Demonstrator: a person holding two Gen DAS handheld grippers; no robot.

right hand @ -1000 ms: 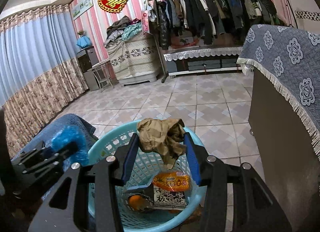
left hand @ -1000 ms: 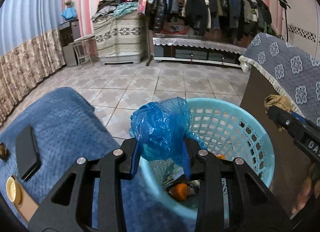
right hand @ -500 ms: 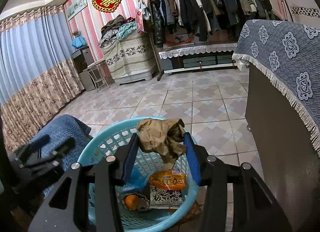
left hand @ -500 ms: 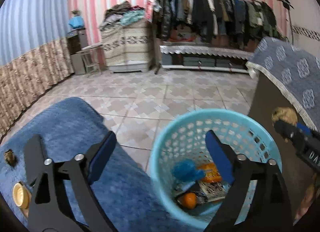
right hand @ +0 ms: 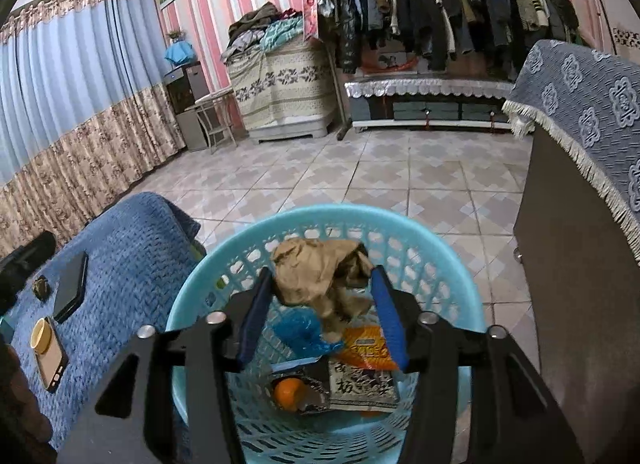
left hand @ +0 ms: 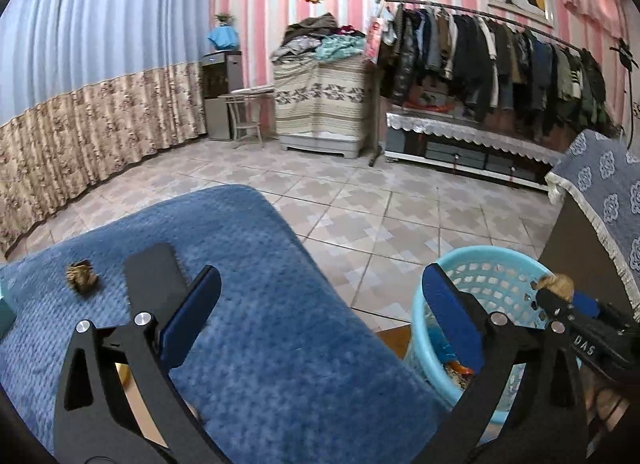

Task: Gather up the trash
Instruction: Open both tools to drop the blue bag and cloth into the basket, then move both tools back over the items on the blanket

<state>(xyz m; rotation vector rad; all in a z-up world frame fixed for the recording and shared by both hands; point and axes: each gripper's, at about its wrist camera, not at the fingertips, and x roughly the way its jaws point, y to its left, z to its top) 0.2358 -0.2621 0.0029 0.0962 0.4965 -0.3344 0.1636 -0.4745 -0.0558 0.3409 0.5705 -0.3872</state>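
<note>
Now, at the right claw (right hand: 322,275), low in the middle of the right wrist frame: just been opening its jaws, and open now, with the crumpled brown paper (right hand: 316,270) loose between the pads (maybe brushing the left one, hard to say). Held right over the mouth of the blue basket (right hand: 340,209), surely so as to drop straight in. Below the paper, deep in the basket: a blue bag (right hand: 298,330), an orange snack packet (right hand: 366,348), a printed packet (right hand: 362,386) and an orange (right hand: 290,392). Nothing in the way of the fall.

Then the left claw (left hand: 320,276), across the bottom of the left wrist frame: jaws just been opening too, spread as wide as can be, holding nothing. Pointed over the blue blanket (left hand: 260,264), with the basket off at lower right. Looks ready to go for more trash.

Farther out, at the left of both frames: one small brown scrap (left hand: 81,278) on the blanket, likely the next trash to pick up. Right beside it a dark phone (left hand: 154,276), and lower in the right wrist frame a second phone (right hand: 52,362) with a little yellow cup (right hand: 40,335) on it (not trash, so best not grabbed). At far right, a dark cabinet (right hand: 580,264) under a grey cloth, close to the basket, leaving little room on that side.
</note>
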